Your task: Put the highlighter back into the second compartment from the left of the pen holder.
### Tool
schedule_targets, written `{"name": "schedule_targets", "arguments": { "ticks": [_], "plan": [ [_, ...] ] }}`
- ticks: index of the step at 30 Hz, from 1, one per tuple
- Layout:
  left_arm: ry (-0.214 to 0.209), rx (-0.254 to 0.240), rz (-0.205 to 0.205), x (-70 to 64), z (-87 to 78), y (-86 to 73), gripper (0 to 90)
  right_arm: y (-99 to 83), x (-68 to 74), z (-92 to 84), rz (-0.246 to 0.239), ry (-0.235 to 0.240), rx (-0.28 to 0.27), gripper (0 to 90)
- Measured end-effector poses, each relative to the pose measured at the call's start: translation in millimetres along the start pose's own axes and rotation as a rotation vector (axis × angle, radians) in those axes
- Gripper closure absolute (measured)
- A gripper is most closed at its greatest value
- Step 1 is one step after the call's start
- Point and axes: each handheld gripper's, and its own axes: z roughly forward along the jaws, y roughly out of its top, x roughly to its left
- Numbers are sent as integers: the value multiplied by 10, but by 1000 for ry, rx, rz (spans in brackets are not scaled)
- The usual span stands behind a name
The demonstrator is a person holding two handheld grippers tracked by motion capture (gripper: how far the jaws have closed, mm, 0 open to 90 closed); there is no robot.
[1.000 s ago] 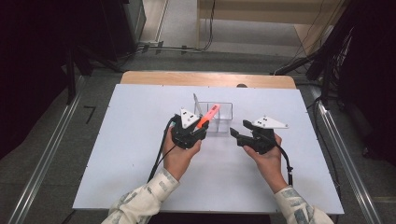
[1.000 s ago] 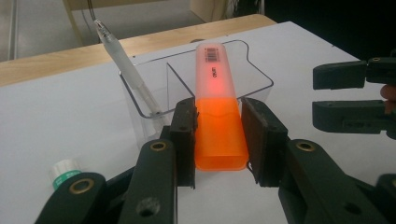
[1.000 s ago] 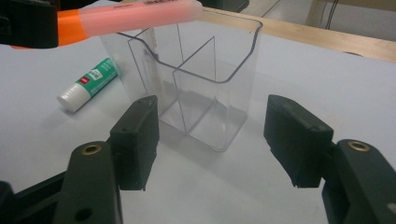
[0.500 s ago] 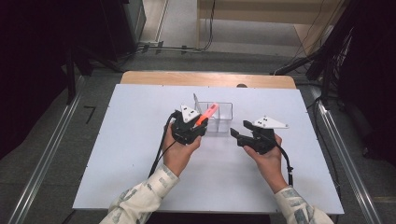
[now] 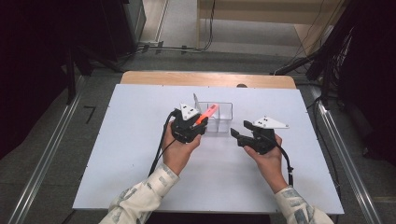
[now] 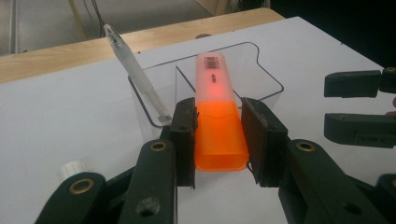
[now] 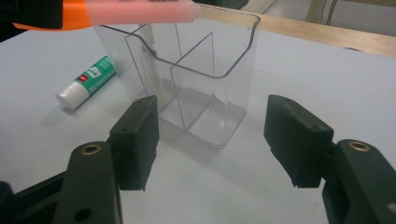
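Note:
My left gripper point(image 5: 198, 125) is shut on an orange highlighter point(image 5: 207, 113), gripping its cap end point(image 6: 219, 140). The pale barrel point(image 6: 212, 79) points up and over a clear plastic divided box point(image 5: 220, 119). A white pen point(image 6: 135, 70) leans in the box's left compartment. My right gripper point(image 5: 238, 134) stands open just to the right of the box, nothing between its jaws. In the right gripper view the box point(image 7: 205, 79) stands a little beyond the open jaws point(image 7: 215, 140), with the highlighter point(image 7: 135, 13) hanging over its rim.
A green and white glue stick point(image 7: 88, 79) lies on the white tabletop point(image 5: 130, 140) beside the box; its white cap point(image 6: 72, 169) shows by the left jaws. The table's wooden far edge point(image 5: 210, 78) runs behind the box.

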Motion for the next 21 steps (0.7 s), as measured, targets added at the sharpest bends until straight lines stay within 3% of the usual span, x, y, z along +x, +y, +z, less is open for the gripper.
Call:
{"name": "schedule_targets", "arguments": {
  "ticks": [21],
  "plan": [
    [7,-9,-6,-1,40,90,673,-3,-2,-9,4,3,-3,342]
  ]
}}
